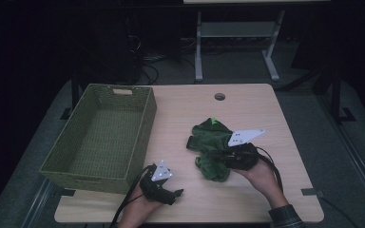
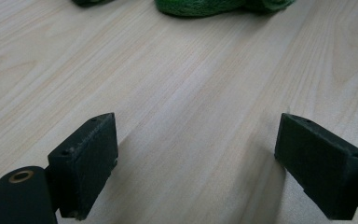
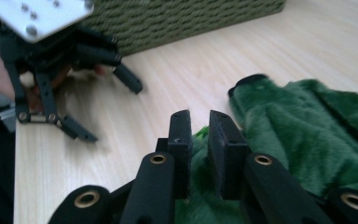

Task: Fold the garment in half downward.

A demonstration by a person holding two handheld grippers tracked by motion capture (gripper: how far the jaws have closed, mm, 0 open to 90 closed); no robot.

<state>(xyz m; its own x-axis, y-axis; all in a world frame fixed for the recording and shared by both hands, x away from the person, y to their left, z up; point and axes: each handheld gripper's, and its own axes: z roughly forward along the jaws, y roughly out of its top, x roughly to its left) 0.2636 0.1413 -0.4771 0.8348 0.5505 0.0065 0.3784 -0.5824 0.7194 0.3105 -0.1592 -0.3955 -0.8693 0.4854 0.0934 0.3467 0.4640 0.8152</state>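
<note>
A dark green plush thing [image 1: 209,137] lies crumpled on the wooden table [image 1: 261,109], right of centre. My right gripper [image 1: 224,159] rests on its near side, held by a hand. In the right gripper view its jaws [image 3: 199,119] stand a narrow gap apart above the plush thing [image 3: 307,126]; bare table shows through the gap and only a tuft of fur sits low in it. My left gripper [image 1: 175,195] hovers near the front edge, wide open over bare wood [image 2: 198,121]. The plush thing's edge [image 2: 200,5] lies farther ahead of it.
A green woven basket [image 1: 142,128] with nothing inside stands at the table's left side, and its wall [image 3: 177,18] rises behind the left gripper [image 3: 114,112]. A round cable hole [image 1: 219,97] sits near the far edge. A white desk frame [image 1: 198,47] stands beyond the table.
</note>
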